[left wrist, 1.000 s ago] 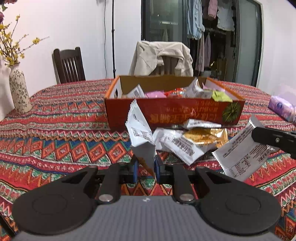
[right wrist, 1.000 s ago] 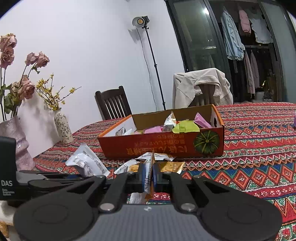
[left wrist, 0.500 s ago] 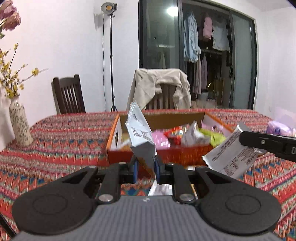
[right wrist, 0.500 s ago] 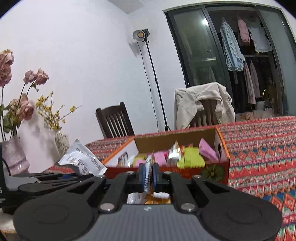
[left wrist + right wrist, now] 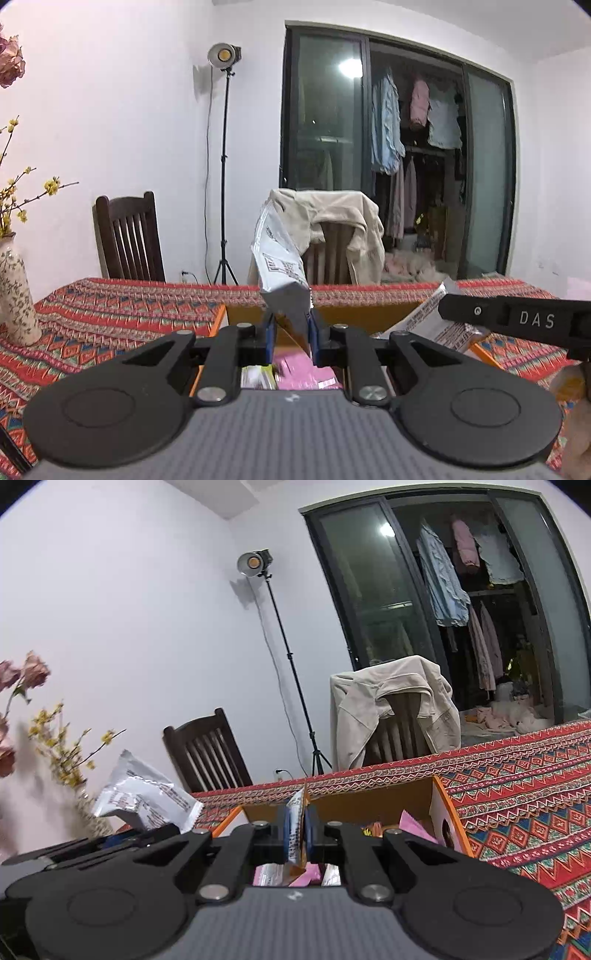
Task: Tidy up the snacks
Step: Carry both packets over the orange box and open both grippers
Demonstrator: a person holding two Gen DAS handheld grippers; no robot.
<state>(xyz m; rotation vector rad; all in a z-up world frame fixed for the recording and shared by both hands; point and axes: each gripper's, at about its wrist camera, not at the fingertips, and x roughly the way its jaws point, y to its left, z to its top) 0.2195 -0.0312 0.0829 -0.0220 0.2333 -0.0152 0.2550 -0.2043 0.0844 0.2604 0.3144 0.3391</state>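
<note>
A white-walled room with a glass wardrobe, a lamp stand (image 5: 222, 166) and two chairs frames the counter (image 5: 110, 314), spread with a red patterned cloth. The orange snack box (image 5: 448, 816) stands out on the cloth, away from the counter's edges, directly under both grippers. The left gripper (image 5: 290, 332) has its fingers pinched on a silver packet (image 5: 279, 266) standing upright, long axis vertical. The right gripper (image 5: 298, 834) clamps a thin packet (image 5: 295, 830) edge-on above the box. Release looks next.
</note>
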